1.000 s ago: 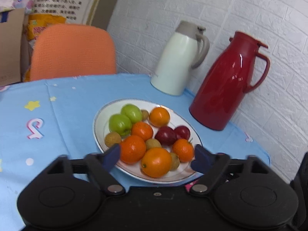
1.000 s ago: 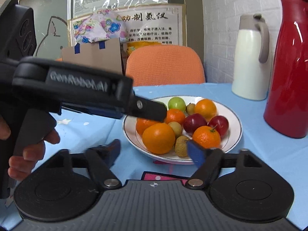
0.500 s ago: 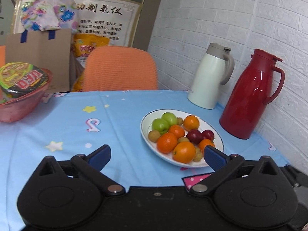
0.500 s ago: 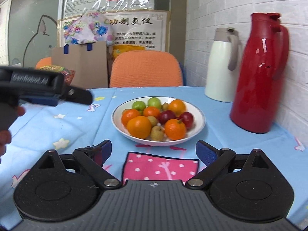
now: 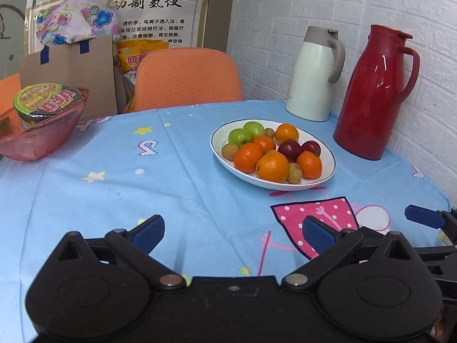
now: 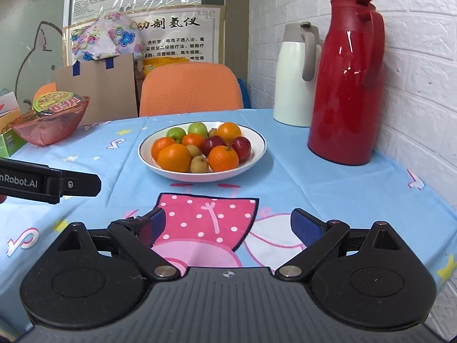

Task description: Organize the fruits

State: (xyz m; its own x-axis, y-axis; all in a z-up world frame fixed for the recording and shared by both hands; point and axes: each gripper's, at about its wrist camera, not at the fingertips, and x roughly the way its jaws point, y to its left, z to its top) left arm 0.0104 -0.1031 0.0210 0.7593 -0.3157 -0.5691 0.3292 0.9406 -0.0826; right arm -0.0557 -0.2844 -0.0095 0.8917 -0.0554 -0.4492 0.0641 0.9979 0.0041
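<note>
Left gripper (image 5: 232, 233) and right gripper (image 6: 227, 225) both spread wide, empty, low over blue tablecloth (image 6: 300, 177). Straight ahead of right, nearer: white plate (image 6: 258, 150) heaped with fruits (image 6: 197, 147). Bare cloth between. Beyond: red thermos (image 6: 347, 85), wall close right.

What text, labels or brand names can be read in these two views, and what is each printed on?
"nRobot.AI": side of the left gripper, its start cut off by the frame edge.
"UFO": lid of the instant noodle cup in the pink bowl, seen upside down.
"动制氢仪": large heading on the framed poster; its first character is hidden.
Poster's smaller lines, yellow bag print and upper wall charts: too small or blurred to read.
</note>
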